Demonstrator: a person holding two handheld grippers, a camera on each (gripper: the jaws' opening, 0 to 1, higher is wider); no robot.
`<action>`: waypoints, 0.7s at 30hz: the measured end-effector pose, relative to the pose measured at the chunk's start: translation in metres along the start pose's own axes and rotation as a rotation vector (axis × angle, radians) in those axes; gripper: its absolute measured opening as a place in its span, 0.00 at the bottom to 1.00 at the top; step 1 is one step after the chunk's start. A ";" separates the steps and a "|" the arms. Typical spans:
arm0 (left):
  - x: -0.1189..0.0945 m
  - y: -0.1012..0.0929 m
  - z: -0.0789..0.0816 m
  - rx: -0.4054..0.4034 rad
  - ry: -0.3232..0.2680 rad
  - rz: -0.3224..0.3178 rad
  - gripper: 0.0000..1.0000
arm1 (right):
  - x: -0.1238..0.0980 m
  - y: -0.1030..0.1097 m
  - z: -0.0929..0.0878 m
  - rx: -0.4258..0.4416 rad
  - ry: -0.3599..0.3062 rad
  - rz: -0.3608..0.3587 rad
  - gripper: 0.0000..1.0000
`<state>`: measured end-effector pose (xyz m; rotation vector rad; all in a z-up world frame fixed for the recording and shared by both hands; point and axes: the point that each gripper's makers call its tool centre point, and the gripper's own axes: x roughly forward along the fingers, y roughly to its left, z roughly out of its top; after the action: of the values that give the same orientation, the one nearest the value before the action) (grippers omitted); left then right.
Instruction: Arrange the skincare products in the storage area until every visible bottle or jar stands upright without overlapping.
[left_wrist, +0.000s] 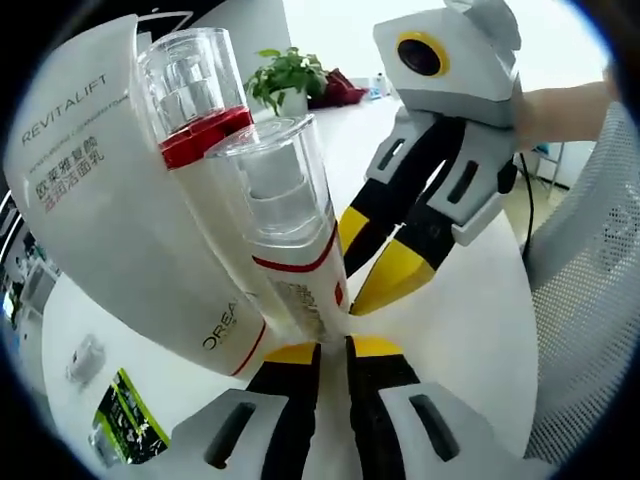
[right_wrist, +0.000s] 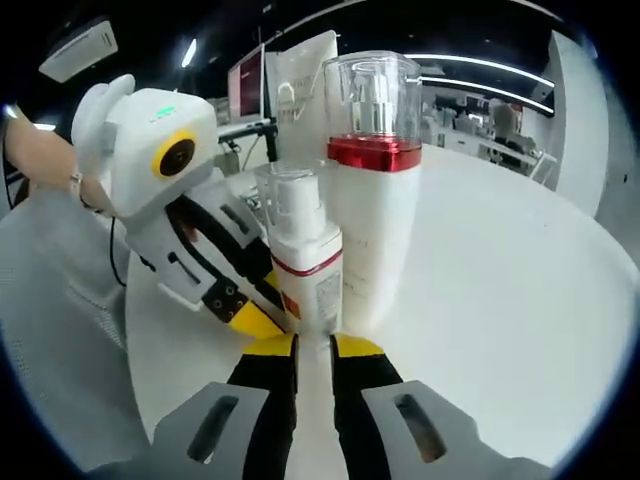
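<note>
Upright clear-capped, red-banded white bottle (right_wrist: 305, 255)

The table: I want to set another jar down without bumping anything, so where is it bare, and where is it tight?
The white table lies bare to the right of the tall red-banded bottle. It is crowded around the small bottle: the left gripper and right gripper both close in at its base, and the large white tube stands just behind.

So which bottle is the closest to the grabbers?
The smaller bottle with the thin red line, right at both grippers' tips. The taller bottle with the thick shiny red collar stands behind it, and the big white tube is farther back.
</note>
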<state>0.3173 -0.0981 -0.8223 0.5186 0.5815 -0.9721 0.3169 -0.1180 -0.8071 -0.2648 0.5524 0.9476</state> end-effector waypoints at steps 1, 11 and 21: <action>0.000 0.000 0.000 -0.002 -0.001 0.000 0.12 | 0.000 0.000 0.000 0.002 -0.001 -0.001 0.12; 0.001 0.001 -0.001 -0.009 0.000 0.006 0.11 | 0.001 0.000 -0.001 0.019 -0.003 -0.001 0.13; -0.002 0.002 0.001 -0.005 -0.007 0.016 0.11 | 0.002 0.000 0.000 0.018 -0.001 -0.007 0.13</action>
<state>0.3190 -0.0967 -0.8198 0.5144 0.5722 -0.9573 0.3184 -0.1166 -0.8083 -0.2498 0.5583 0.9355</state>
